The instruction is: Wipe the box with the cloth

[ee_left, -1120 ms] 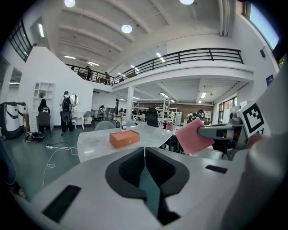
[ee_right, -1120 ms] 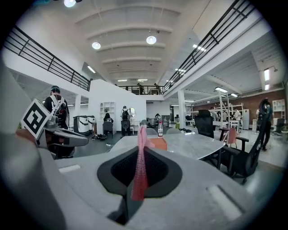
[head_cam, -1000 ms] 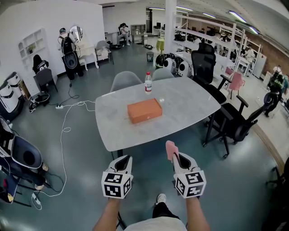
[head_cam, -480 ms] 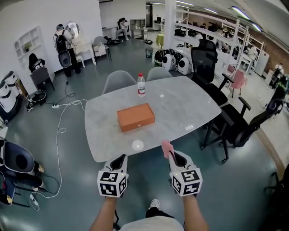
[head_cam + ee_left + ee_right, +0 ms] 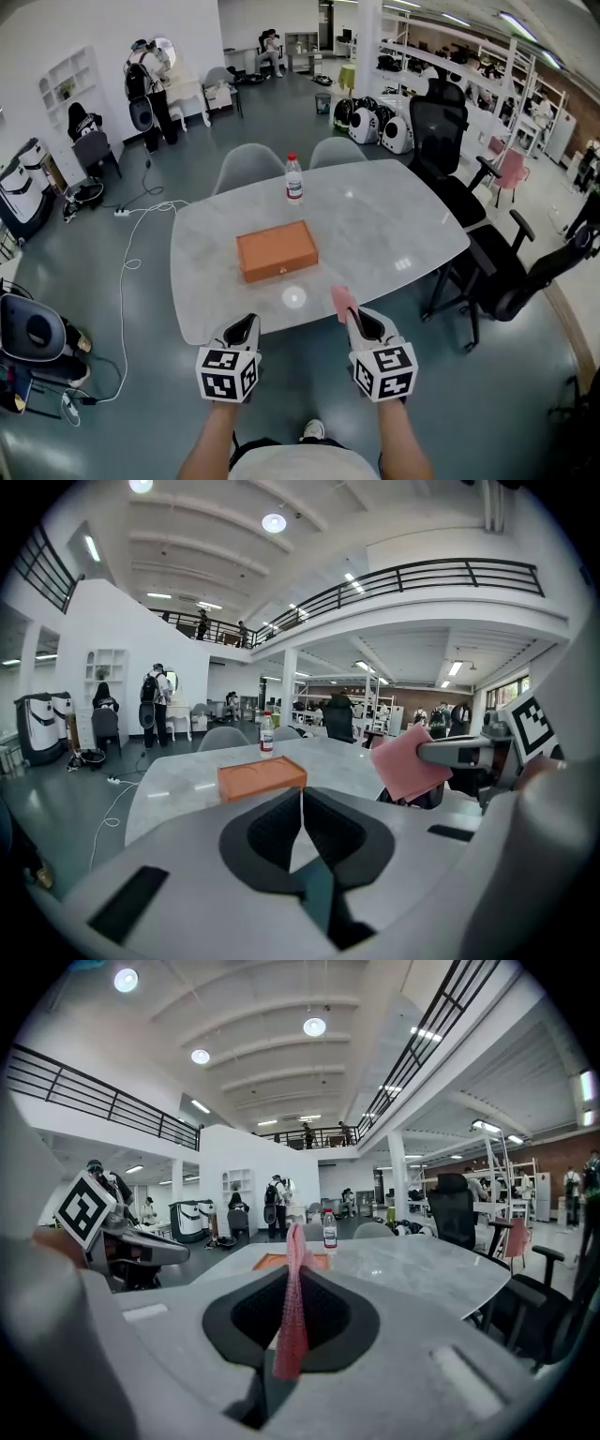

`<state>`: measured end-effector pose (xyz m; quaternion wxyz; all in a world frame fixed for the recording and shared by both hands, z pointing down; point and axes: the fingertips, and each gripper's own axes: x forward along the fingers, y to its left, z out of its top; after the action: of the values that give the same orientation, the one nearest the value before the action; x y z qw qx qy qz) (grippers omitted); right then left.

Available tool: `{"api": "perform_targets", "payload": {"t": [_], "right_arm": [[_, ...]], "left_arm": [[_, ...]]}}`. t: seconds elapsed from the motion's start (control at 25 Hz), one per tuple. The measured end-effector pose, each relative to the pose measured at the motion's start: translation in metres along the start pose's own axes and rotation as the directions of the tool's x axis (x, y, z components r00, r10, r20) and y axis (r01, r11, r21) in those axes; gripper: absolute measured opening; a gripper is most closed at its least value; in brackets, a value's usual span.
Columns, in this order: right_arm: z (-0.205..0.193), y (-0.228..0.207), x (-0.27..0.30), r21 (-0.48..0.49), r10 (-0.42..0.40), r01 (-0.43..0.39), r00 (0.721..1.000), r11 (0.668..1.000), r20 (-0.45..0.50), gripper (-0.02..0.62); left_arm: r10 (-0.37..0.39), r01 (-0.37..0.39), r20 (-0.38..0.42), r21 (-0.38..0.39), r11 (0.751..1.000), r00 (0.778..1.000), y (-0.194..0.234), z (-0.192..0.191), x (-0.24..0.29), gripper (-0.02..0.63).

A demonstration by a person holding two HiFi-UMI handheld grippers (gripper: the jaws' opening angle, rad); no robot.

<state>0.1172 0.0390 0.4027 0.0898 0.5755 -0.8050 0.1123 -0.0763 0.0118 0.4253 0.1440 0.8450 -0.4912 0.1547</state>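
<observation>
The orange box (image 5: 277, 250) is seen lying flat near the middle of the grey table (image 5: 394, 225), well apart from both grippers. The pink cloth (image 5: 343, 300) is clamped upright between the jaws of the right gripper (image 5: 354, 319), at the table's near edge. The left gripper (image 5: 246, 326) is held alongside, its jaws pressed together on nothing. A water bottle (image 5: 294, 178) is stood upright beyond the box.

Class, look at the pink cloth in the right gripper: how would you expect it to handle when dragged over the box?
Probably soft and floppy: the cloth hangs in a thin fold between the jaws of the right gripper. Likely light, as a pinch holds it. Its nubbly weave should grip rather than slide on the box.
</observation>
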Motion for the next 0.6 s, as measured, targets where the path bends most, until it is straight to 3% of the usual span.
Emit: {"api": "perform_targets", "payload": {"t": [0.6], "right_arm": [[0.007,-0.021,0.069,0.005,0.099,-0.098,0.995,0.995,-0.015,0.017]], "left_arm": [[0.098,-0.098,-0.005,-0.027,0.995,0.995,0.038,0.010,0.044,0.015]]}}
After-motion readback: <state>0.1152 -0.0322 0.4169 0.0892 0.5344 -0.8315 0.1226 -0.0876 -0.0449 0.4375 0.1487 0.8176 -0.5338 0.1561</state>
